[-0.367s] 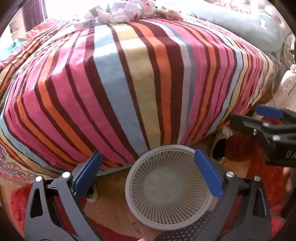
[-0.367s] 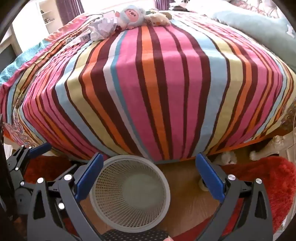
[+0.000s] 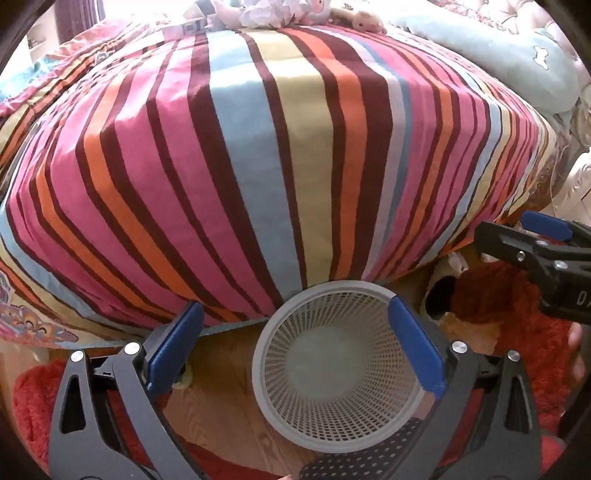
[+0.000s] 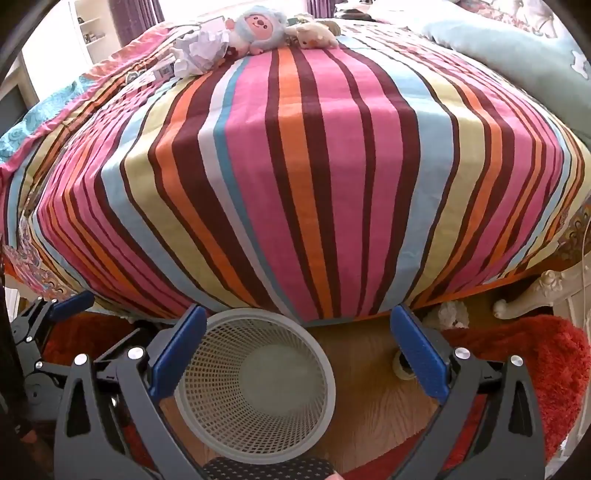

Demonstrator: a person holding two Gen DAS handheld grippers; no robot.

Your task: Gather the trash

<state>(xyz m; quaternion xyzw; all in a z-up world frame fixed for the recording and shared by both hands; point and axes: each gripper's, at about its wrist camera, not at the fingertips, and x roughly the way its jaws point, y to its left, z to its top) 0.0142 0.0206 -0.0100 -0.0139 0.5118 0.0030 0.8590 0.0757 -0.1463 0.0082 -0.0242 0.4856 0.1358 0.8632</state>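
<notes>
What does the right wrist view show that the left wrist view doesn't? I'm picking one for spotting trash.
Right wrist only: the crumpled white paper seen clearly beside a blue plush toy, and a carved white furniture leg. Left wrist only: the right hand-held gripper, open. Both: the empty mesh basket on the wood floor against the striped bedspread.

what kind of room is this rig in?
Most likely a bedroom. A bed with a striped cover fills both views, with a plush toy and a pale blue pillow on it. A mesh wastebasket stands on the wood floor beside it.
</notes>
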